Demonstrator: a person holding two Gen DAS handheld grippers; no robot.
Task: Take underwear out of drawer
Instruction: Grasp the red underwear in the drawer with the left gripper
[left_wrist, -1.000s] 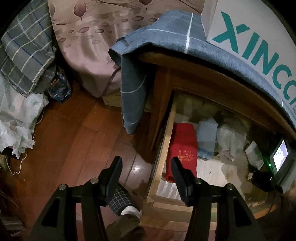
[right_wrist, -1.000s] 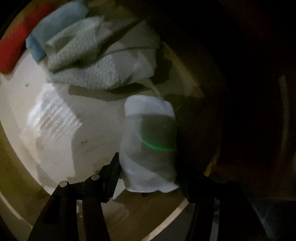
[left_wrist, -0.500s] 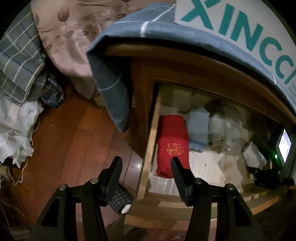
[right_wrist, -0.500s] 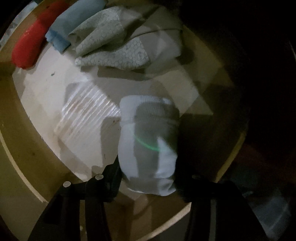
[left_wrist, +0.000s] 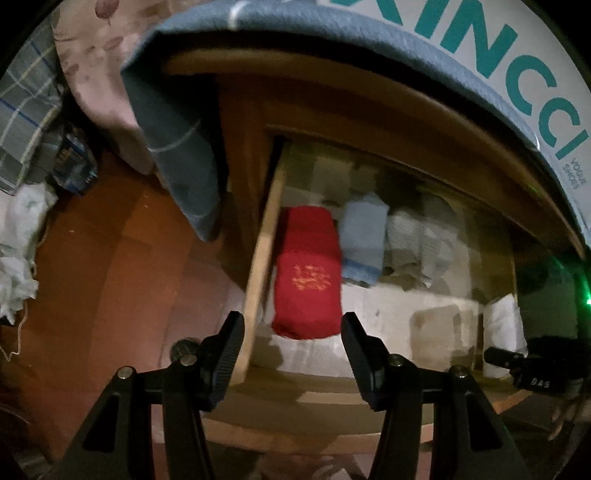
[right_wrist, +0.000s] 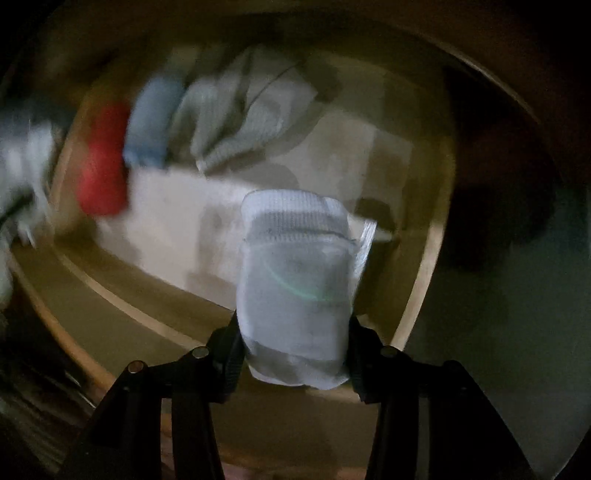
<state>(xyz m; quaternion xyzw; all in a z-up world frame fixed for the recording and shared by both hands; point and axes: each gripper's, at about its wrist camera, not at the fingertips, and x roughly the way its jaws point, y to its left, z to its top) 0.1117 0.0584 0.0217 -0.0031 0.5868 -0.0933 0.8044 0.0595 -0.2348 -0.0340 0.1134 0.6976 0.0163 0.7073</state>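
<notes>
The wooden drawer (left_wrist: 264, 258) stands pulled out. Inside lie a red folded underwear (left_wrist: 306, 273), a blue one (left_wrist: 364, 240) and grey ones (left_wrist: 417, 243) in a row. My left gripper (left_wrist: 291, 328) hangs open over the drawer's left front corner, just short of the red piece, with nothing between its fingers. In the right wrist view my right gripper (right_wrist: 295, 343) is shut on a white rolled underwear (right_wrist: 295, 291), held above the drawer floor (right_wrist: 184, 206). The left wrist view shows that white roll (left_wrist: 504, 332) at the drawer's right end.
A grey-blue cloth (left_wrist: 177, 155) hangs over the cabinet's left corner, and a white box with teal letters (left_wrist: 517, 55) sits on top. The cabinet top overhangs the drawer's back. Left of it are wooden floor (left_wrist: 110, 277), pink bedding (left_wrist: 99, 74) and crumpled white cloth (left_wrist: 18, 258).
My right gripper closed on the white roll, lifted it off the drawer floor and rolled. My left gripper drifted right, from over the floor to over the drawer's left side.
</notes>
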